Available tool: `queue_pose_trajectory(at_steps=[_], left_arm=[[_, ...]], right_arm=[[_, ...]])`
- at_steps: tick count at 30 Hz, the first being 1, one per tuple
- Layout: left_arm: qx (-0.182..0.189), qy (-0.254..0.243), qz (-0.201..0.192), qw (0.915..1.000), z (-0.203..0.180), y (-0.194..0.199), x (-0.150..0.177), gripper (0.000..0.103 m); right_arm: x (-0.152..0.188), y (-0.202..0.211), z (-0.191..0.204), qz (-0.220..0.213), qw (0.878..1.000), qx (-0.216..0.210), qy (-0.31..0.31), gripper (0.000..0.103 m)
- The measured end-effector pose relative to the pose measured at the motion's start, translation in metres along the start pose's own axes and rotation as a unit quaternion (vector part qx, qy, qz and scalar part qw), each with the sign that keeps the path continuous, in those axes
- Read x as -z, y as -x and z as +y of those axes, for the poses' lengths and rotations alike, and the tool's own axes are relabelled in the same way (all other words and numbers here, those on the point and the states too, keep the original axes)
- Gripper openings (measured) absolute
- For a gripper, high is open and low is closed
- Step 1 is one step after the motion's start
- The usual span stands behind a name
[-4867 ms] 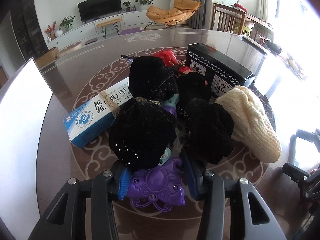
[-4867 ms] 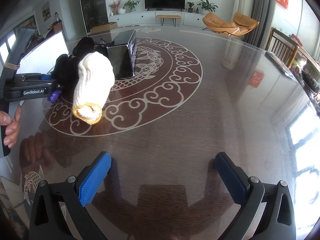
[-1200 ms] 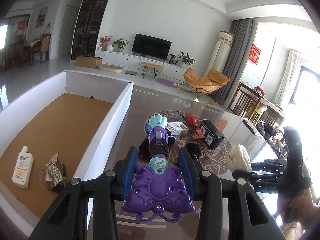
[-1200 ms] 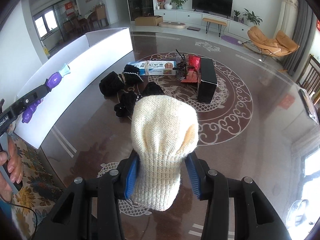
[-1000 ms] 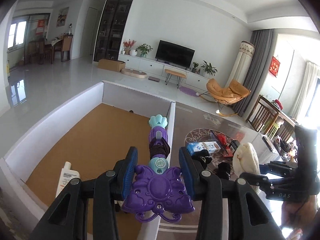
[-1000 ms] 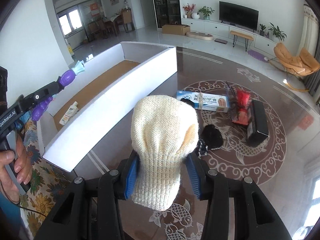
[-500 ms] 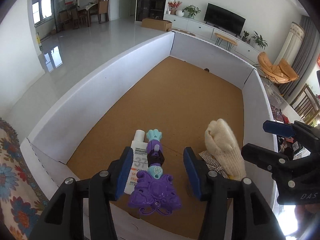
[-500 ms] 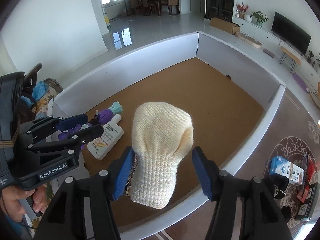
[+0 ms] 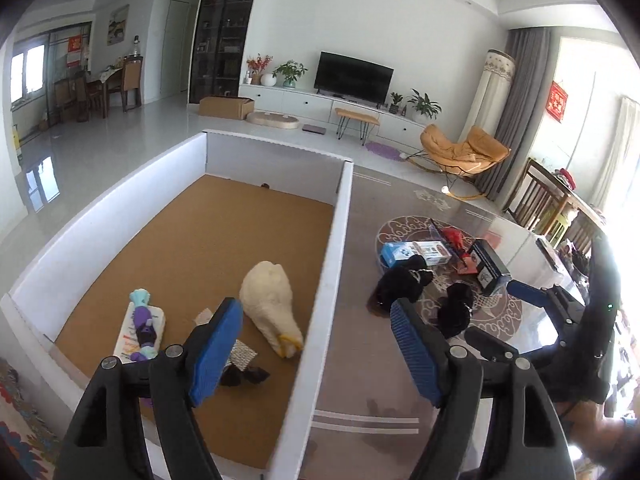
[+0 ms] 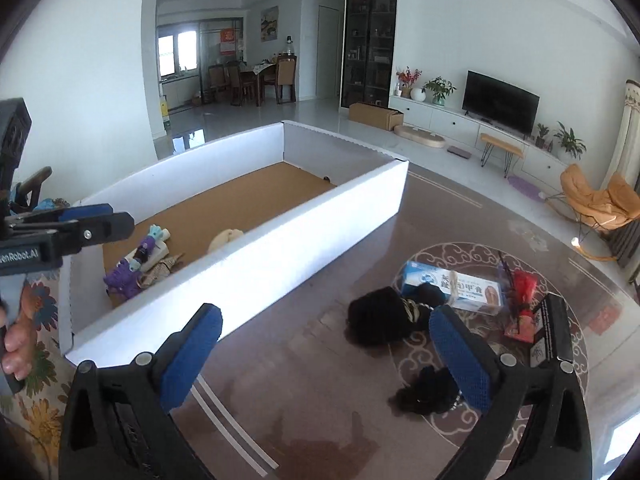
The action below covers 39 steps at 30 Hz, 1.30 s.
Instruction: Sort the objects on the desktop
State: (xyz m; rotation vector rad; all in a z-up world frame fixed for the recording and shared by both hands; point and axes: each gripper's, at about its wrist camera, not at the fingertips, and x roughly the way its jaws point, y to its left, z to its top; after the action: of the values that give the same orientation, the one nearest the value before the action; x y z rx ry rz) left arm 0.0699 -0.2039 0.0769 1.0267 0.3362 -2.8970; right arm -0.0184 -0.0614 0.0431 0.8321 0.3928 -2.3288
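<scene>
A white-walled box point(image 9: 328, 272) with a brown floor holds the cream knit sock point(image 9: 272, 300), the purple toy point(image 9: 143, 330) lying on a white bottle point(image 9: 130, 338), and a small patterned item point(image 9: 240, 354). My left gripper point(image 9: 316, 350) is open and empty above the box's right wall. My right gripper point(image 10: 324, 356) is open and empty over the table, right of the box point(image 10: 256, 264). The purple toy point(image 10: 124, 272) and the sock point(image 10: 226, 238) also show in the right wrist view. Black fabric pieces point(image 10: 384, 316) lie on the table.
On the round table pattern lie a blue-white carton point(image 10: 452, 286), a red item point(image 10: 522, 300), a black box point(image 10: 550, 334) and more black fabric point(image 10: 426, 394). The same carton point(image 9: 414, 252) and black box point(image 9: 488, 262) show in the left wrist view. The right gripper point(image 9: 560, 308) appears at right there.
Both grippers opened and let go: the purple toy and the cream sock now lie in the box. Both grippers have pulled back, the right one over the table.
</scene>
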Motion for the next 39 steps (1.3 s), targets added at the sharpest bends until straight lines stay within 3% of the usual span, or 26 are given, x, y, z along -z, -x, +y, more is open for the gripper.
queue_pose_trajectory(at_steps=[2,4,8,14,25,39], left_arm=[[0.028,-0.031,0.002,0.9991,-0.036,-0.002,0.005,0.095],[0.048,-0.059,0.009,0.9970,-0.069,-0.009,0.017,0.101],[0.048,-0.104,0.062,0.9915,-0.120,-0.058,0.049,0.101],[0.046,-0.118,0.114,0.9854,-0.148,-0.125,0.078,0.101],[0.038,-0.128,0.134,0.9819,-0.163,-0.173,0.069,0.101],[0.031,-0.132,0.129,0.9823,-0.159,-0.175,0.070,0.101]], right_arm=[[0.035,0.006,-0.039,0.021,0.999,0.041,-0.013,0.103],[0.069,0.011,-0.080,0.050,0.995,0.084,-0.031,0.103],[0.122,0.014,-0.152,0.109,0.979,0.146,-0.095,0.103],[0.173,0.028,-0.219,0.139,0.955,0.157,-0.208,0.103],[0.183,0.032,-0.217,0.126,0.952,0.170,-0.222,0.103],[0.183,0.030,-0.217,0.125,0.951,0.172,-0.225,0.103]])
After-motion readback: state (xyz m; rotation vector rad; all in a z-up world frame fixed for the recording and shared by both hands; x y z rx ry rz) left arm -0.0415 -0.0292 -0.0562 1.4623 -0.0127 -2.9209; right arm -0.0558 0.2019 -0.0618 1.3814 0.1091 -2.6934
